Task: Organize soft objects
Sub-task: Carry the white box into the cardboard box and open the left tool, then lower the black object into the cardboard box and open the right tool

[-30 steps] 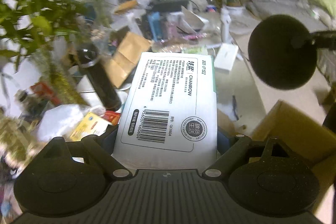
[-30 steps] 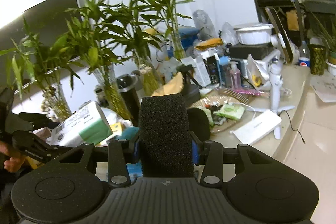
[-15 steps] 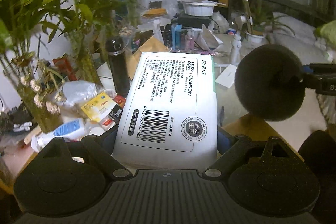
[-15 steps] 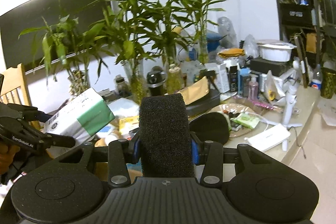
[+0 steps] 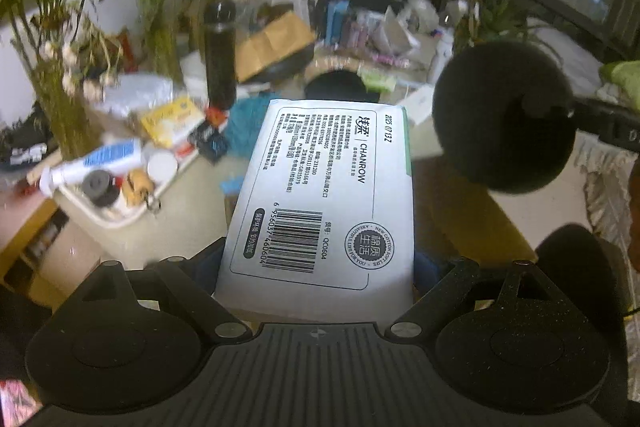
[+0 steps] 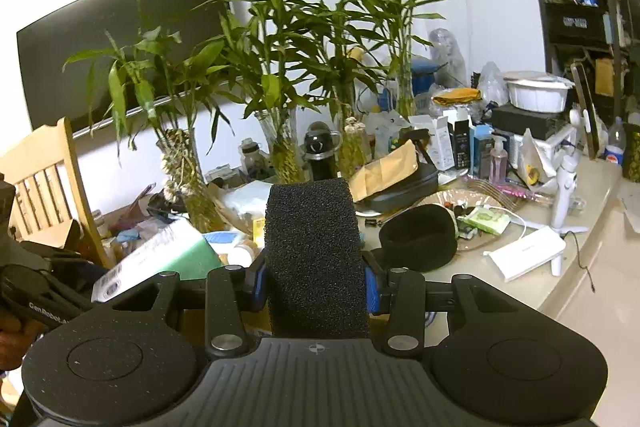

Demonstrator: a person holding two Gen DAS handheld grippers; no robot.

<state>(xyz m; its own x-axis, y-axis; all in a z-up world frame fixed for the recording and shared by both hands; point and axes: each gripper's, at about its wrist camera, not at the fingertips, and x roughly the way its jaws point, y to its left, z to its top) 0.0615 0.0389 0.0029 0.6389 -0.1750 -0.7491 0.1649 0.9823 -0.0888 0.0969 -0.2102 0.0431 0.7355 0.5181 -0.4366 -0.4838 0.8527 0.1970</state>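
Observation:
My left gripper (image 5: 316,267) is shut on a white soft tissue pack (image 5: 320,195) with a barcode and a green edge, held in the air. The pack also shows at the left of the right wrist view (image 6: 160,255). My right gripper (image 6: 316,283) is shut on a black foam sponge (image 6: 316,259), which appears as a round black disc at the right of the left wrist view (image 5: 504,115). A second black foam piece (image 6: 418,237) lies on the table beyond the sponge.
The cluttered table (image 6: 580,267) holds bamboo vases (image 6: 284,151), a black flask (image 5: 219,55), a white tray (image 5: 116,215) of small items, a white box (image 6: 528,253) and bottles. A wooden chair (image 6: 48,179) stands at the left. A cardboard box edge (image 5: 480,227) lies below the grippers.
Both grippers have pulled back and risen from the table while keeping their loads. More of the table and the wall now shows in both views.

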